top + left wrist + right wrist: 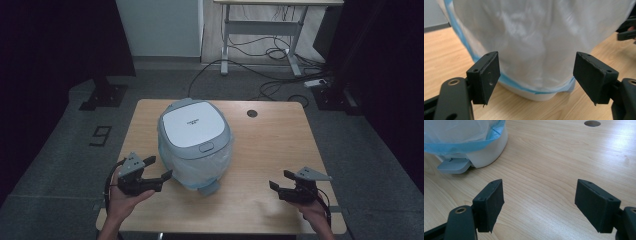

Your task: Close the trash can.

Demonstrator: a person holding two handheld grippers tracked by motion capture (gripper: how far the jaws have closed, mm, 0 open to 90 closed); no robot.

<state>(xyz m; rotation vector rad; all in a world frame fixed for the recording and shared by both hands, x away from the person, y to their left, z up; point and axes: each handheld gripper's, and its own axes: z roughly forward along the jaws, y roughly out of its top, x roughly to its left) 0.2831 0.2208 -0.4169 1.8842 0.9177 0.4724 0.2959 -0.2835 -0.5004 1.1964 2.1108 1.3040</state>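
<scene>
because the left hand-held gripper [159,169] stands apart right beside the bin [195,142] mid-surface [270,150], it could pinch only the loose bag [534,45] and tear it, while the right hand-held gripper [282,181] waits apart near the front edge.

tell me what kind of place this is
Probably a lab or recording room, not a home: a lone wooden table holding a bagged pedal bin, black curtains at the sides, loose cables across the grey floor.
</scene>
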